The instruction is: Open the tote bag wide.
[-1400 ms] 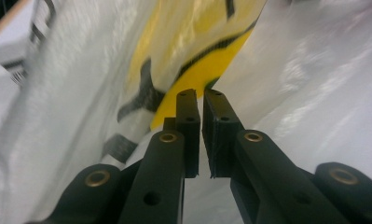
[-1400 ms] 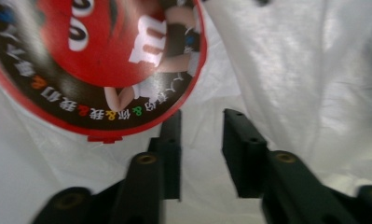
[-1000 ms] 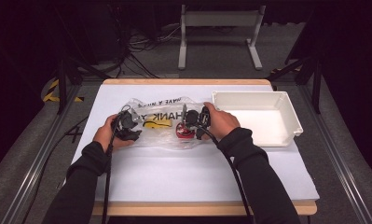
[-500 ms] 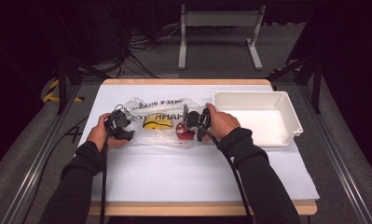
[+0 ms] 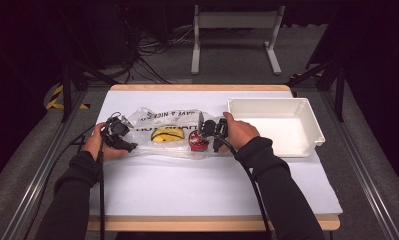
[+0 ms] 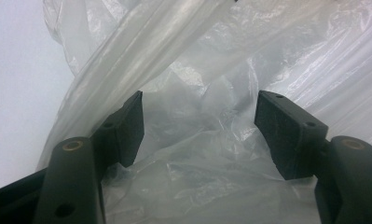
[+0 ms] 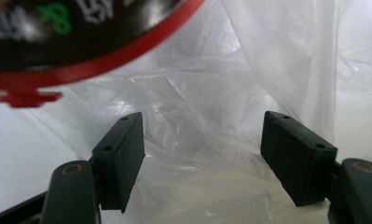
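The left gripper (image 5: 118, 134) has slid outward to the clear plastic bag (image 5: 162, 131)'s left end on the tabletop (image 5: 197, 175), while the right gripper (image 5: 209, 131) waits at the red item (image 5: 197, 141); both jaws gape wide, nothing yet grasped

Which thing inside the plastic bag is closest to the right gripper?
The red round thing, lying right beside the right gripper. The yellow thing sits nearer the middle of the plastic bag.

Lab recording rig, black curtains, loose floor cables (image 5: 147, 47), white-topped table (image 5: 207, 185), metal frame stand (image 5: 235, 22)
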`<action>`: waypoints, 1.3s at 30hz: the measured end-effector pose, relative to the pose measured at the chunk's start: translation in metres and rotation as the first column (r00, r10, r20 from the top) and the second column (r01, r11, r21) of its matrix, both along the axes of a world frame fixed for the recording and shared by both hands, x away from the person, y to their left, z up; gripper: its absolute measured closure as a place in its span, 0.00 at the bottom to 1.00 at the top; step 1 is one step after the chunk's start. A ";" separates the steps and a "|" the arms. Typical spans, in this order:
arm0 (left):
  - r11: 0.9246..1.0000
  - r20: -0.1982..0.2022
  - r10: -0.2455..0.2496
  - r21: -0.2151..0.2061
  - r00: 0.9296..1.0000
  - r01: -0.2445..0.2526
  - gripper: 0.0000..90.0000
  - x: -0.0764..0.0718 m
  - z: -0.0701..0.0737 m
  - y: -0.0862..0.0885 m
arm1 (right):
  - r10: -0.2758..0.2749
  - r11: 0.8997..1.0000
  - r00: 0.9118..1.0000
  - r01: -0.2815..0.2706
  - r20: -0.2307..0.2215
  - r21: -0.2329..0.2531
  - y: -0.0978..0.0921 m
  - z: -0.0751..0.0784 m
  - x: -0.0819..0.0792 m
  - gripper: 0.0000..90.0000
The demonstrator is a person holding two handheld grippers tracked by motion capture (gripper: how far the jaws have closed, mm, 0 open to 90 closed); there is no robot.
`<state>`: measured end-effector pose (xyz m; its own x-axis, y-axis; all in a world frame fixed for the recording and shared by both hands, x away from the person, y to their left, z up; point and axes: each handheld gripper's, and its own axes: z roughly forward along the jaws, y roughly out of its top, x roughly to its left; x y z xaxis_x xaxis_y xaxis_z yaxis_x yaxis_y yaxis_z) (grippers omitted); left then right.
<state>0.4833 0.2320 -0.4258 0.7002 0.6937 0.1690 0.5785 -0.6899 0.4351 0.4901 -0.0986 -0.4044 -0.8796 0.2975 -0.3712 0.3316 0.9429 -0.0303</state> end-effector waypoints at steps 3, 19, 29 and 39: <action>1.000 0.007 -0.025 -0.007 1.000 0.025 0.32 -0.003 0.002 -0.003 | 0.004 1.000 1.000 -0.004 0.010 0.012 0.000 0.001 0.000 0.30; 0.947 0.214 -0.171 -0.232 0.962 0.220 0.09 -0.038 0.052 -0.029 | 0.082 0.946 0.997 -0.079 0.006 0.315 -0.016 0.035 -0.015 0.12; 0.909 0.307 -0.184 -0.309 0.934 0.281 0.10 -0.059 0.066 -0.037 | 0.077 0.905 0.993 -0.109 0.095 0.412 -0.020 0.050 -0.023 0.12; 0.884 0.370 -0.196 -0.334 0.908 0.327 0.16 -0.090 0.067 -0.032 | 0.094 0.855 0.989 -0.141 0.118 0.499 -0.009 0.061 -0.037 0.27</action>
<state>0.3931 0.1999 -0.3592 0.8182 0.5480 0.1738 0.1861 -0.5385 0.8218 0.4531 -0.1075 -0.3433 -0.8915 0.3609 -0.2738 0.1969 0.8530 0.4834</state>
